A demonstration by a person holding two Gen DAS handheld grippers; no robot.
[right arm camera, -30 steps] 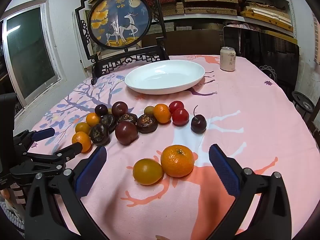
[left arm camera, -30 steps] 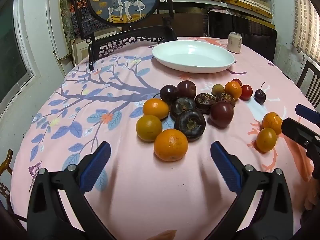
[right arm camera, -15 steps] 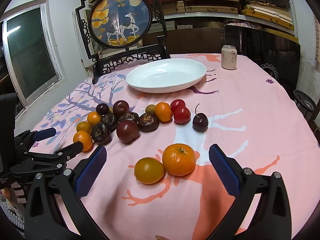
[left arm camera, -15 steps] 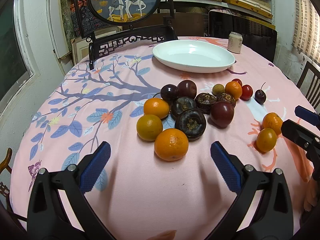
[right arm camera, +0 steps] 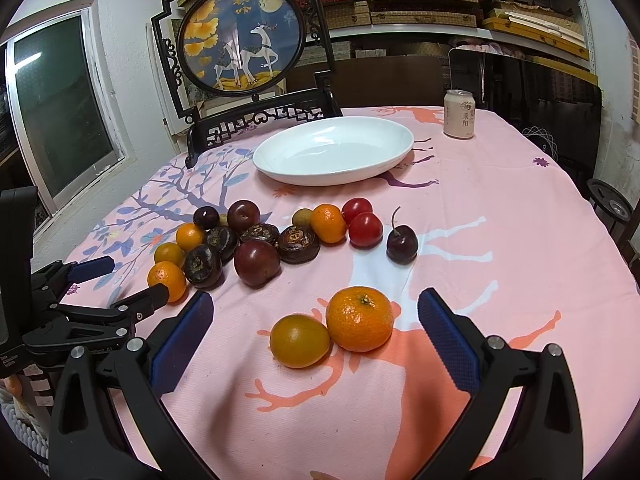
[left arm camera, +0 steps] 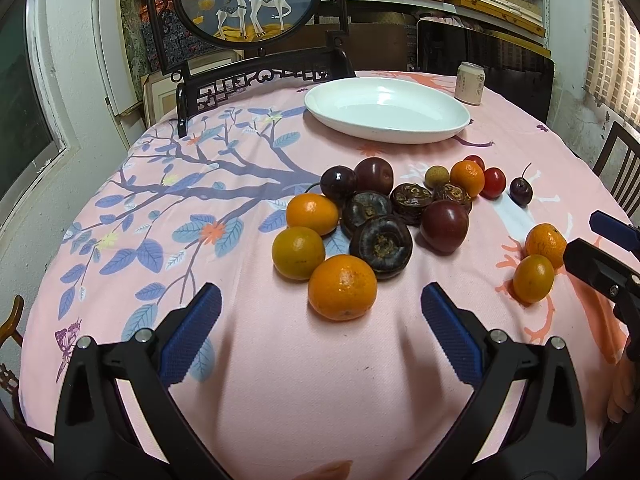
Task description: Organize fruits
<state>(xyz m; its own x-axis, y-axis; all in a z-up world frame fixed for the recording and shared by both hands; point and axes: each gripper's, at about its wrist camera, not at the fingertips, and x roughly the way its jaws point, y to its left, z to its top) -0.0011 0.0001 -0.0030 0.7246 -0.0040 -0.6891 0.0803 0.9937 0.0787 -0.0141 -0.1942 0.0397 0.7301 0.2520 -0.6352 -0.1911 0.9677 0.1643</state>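
A round table is covered with a pink cloth (left arm camera: 280, 400) printed with blue branches. Two hand-held grippers are seen, each hovering low over the near edge. The left gripper (left arm camera: 320, 330) is held with its jaws spread wide and nothing between them; its blue pads (left arm camera: 192, 332) frame a large orange (left arm camera: 342, 287) lying just ahead on the cloth. The right gripper (right arm camera: 316, 334) is likewise wide open and empty, and an orange pair (right arm camera: 334, 330) is seen just ahead between its fingers: a bright mandarin touching a duller, yellowish one.

The main fruit cluster (left arm camera: 384, 208) is gathered mid-table. Three oranges at its left side, several dark, wrinkled brown fruits, and dark purple plums are packed against one another. Further along, a small tan fruit, a small orange and two red tomatoes (right arm camera: 362, 222) are grouped together, and a dark cherry (right arm camera: 401, 246) with a stem is set a little apart.

A white oval dish (right arm camera: 334, 150) is placed beyond the fruit, with no fruit in it. A drink can (right arm camera: 459, 114) is standing near the far edge. A round deer picture in a black frame (right arm camera: 240, 36) is seen behind the table.
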